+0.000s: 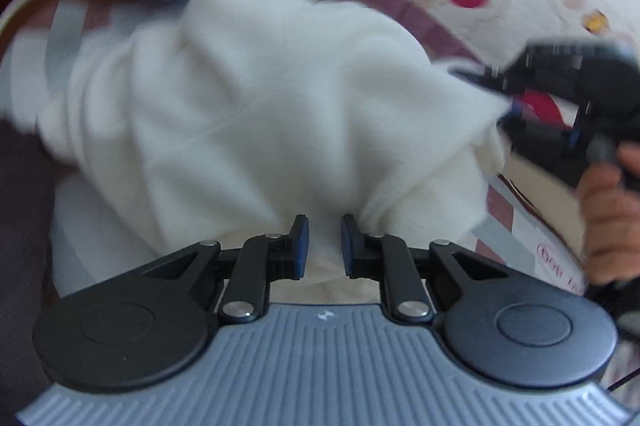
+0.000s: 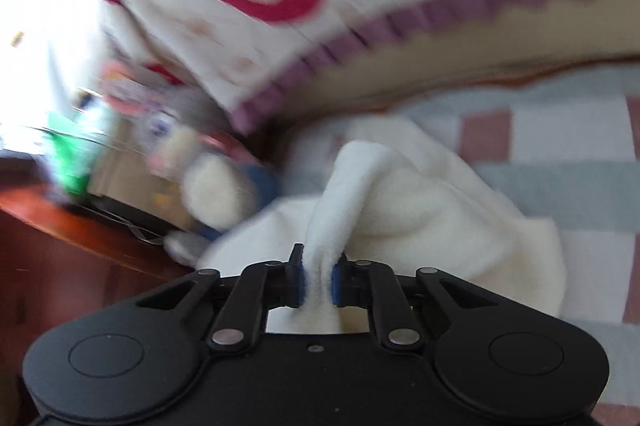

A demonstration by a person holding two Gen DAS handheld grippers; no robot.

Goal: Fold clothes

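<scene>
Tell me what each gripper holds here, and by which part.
The right gripper pinches a bunched fold at the edge of the white fleece garment. The left gripper has the same fleece between its pads, at its near edge.

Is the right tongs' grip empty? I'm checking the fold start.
No: the right tongs pinch a fold of the white garment between their blue pads.

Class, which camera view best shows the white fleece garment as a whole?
The left wrist view: the white fleece garment fills the frame, edge to edge. The right wrist view shows one bunched corner.
</scene>
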